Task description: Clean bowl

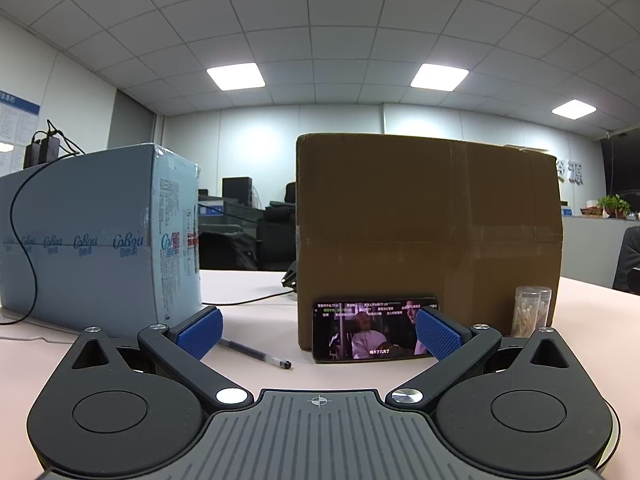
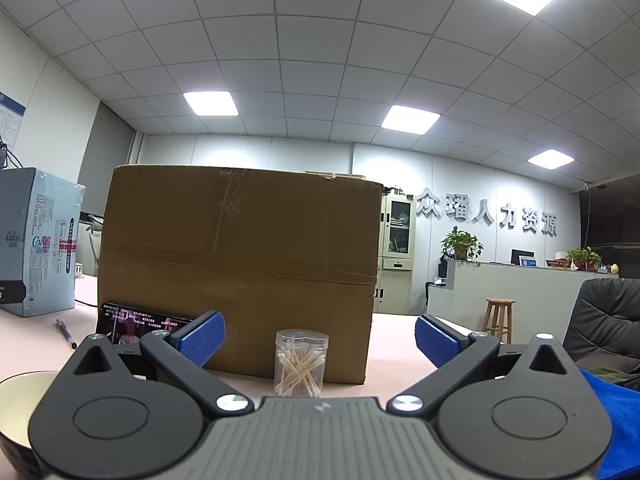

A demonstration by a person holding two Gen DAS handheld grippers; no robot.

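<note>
Two handheld grippers rest low over a pale pink surface (image 1: 248,284) in an office, both with jaws spread wide and holding nothing. Nearest the right gripper (image 2: 320,342), the bowl (image 2: 18,404), pale inside and dark outside, sits at the lower left edge of the right wrist view, mostly hidden behind the gripper's body and cut off by the frame; a blue cloth (image 2: 608,420) lies at the lower right, also cut off. Between the right gripper's blue pads stands a clear tub of cotton swabs (image 2: 301,362), just in front of a brown cardboard box (image 2: 240,264). Ahead of the left gripper (image 1: 319,332), a pen (image 1: 256,354) lies on the surface, and a phone (image 1: 374,332) with a video playing leans on its long side against the foot of the same box, its right end covered by one pad. A light blue carton (image 1: 92,232) stands to the left with a black cable (image 1: 22,220) draped over it. The box blocks most of the room behind; office chairs, potted plants, a wooden stool (image 2: 498,318) and wall lettering show past its sides
</note>
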